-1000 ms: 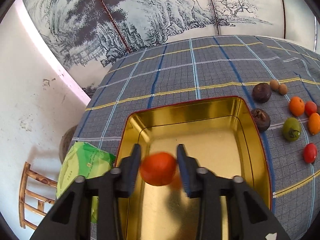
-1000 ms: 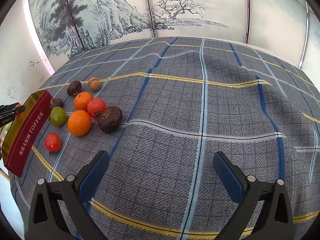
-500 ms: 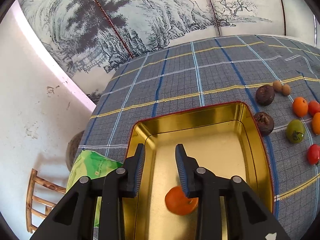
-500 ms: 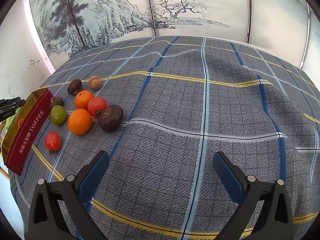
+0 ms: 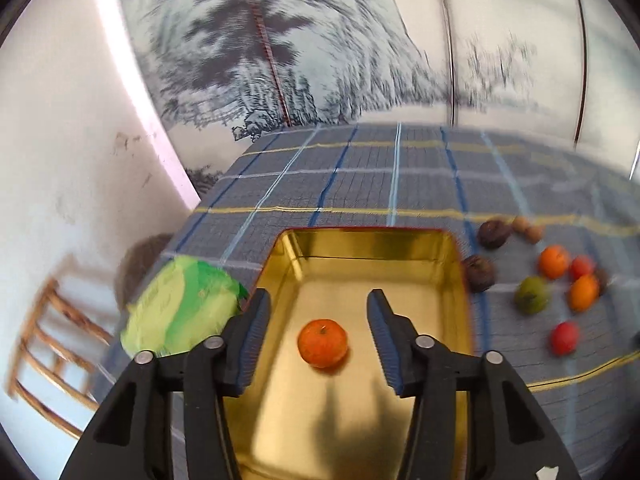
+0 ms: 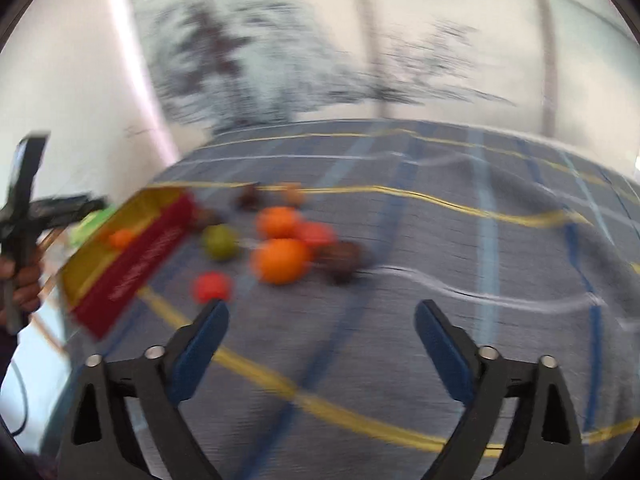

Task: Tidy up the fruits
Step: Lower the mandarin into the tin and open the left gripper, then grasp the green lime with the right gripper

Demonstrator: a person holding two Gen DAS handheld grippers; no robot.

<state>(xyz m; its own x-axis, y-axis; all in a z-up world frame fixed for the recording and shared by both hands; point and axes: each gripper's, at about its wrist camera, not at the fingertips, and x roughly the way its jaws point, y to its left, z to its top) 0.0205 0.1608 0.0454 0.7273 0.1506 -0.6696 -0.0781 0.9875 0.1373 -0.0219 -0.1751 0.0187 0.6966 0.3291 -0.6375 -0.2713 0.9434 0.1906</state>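
A small orange fruit [image 5: 322, 343] lies on the floor of the gold tin [image 5: 372, 246]. My left gripper [image 5: 319, 332] is open and empty above it, jaws either side but not touching. To the tin's right lie several loose fruits: two dark ones [image 5: 478, 273], a green one [image 5: 531, 295], oranges [image 5: 553, 261] and red ones [image 5: 564, 338]. My right gripper [image 6: 322, 334] is open and empty, above the cloth just short of the fruit cluster, where a large orange [image 6: 281, 266] is nearest. The red-sided tin [image 6: 138, 258] and the left gripper [image 6: 36, 216] show at its left. Both views are motion-blurred.
A blue plaid cloth [image 5: 396, 184] covers the table. A green bag [image 5: 182, 312] lies at the tin's left, at the table edge. A wooden chair [image 5: 44, 344] stands below on the left. A painted screen [image 5: 320, 40] backs the table.
My left gripper has let go of the orange fruit, which now lies in the tin, then opened wider and pulled back. My right gripper has moved left toward the fruit cluster.
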